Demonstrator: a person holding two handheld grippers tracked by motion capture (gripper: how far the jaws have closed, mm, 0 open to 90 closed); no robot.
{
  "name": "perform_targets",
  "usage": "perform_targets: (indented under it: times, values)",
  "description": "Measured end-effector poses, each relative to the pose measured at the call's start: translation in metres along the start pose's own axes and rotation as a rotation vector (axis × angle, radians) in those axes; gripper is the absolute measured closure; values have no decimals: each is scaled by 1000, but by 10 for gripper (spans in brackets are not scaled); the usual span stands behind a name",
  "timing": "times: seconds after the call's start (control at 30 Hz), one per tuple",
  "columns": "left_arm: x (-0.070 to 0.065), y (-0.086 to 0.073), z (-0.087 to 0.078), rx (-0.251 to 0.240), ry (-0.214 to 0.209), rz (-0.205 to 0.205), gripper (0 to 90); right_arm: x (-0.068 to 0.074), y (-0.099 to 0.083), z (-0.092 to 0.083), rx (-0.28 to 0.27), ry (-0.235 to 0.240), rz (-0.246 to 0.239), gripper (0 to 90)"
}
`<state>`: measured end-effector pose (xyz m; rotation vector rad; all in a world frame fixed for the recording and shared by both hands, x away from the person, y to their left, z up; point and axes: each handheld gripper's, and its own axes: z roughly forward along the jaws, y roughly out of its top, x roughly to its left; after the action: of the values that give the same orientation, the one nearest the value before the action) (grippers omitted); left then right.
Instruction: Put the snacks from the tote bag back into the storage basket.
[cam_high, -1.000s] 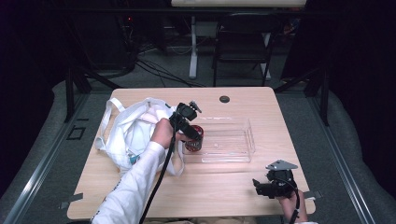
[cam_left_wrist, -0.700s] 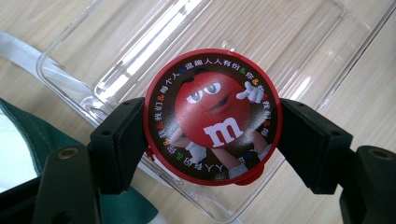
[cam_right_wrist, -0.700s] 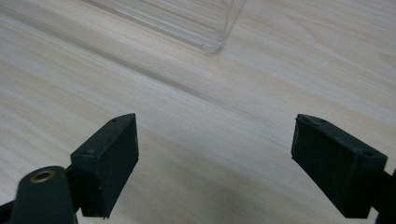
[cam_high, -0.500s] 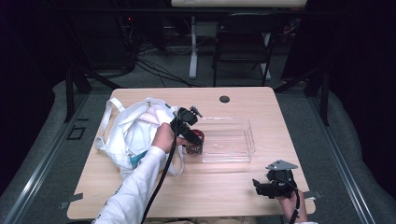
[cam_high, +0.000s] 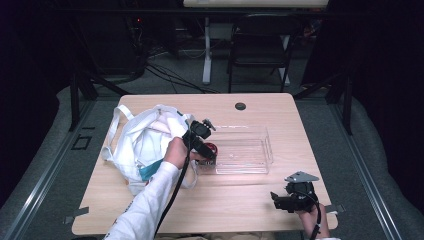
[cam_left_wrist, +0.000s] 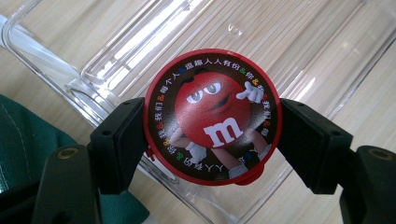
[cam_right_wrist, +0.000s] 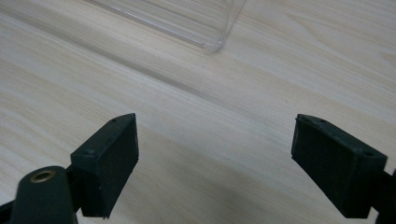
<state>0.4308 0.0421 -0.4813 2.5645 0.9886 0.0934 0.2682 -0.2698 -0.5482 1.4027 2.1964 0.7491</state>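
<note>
Right now my left fingers (cam_left_wrist: 212, 140) squeeze a round red candy tin (cam_left_wrist: 212, 116), one black pad on each side of it. The tin hangs over the near left corner of the clear plastic tray (cam_left_wrist: 116, 51). From the high view, the tin (cam_high: 212, 149) sits right at the tray's (cam_high: 267, 150) left end, next to the white cloth bag (cam_high: 142, 142).

What could go wrong? I only touch the tin at two small spots on its round edge. It is smooth and round, so it could spin or slip out if I tip my hand or loosen too soon. Then it might hit the tray wall and roll off across the tabletop (cam_high: 225, 200).

The tray looks light, too. If I bump its rim on the way down, it may slide away or tilt. I think I should go over the rim and well inside before I let go.

The bag is very close to my left hand. Its cloth or a strap could catch on me.

My right fingers (cam_right_wrist: 215, 163) are wide open with nothing in them, low over bare wood near the tray's corner. They are too far off to hold the tray steady.
</note>
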Motion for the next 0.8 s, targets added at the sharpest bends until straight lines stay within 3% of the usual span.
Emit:
perform_targets:
  times: [0.23, 0.8]
  values:
    - [-2, -2, 2, -8, 12, -10, 271, 0, 0, 0, 0, 1, -1, 144]
    - [-9, -5, 6, 13, 24, 15, 262, 0, 0, -1, 3, 5, -6, 144]
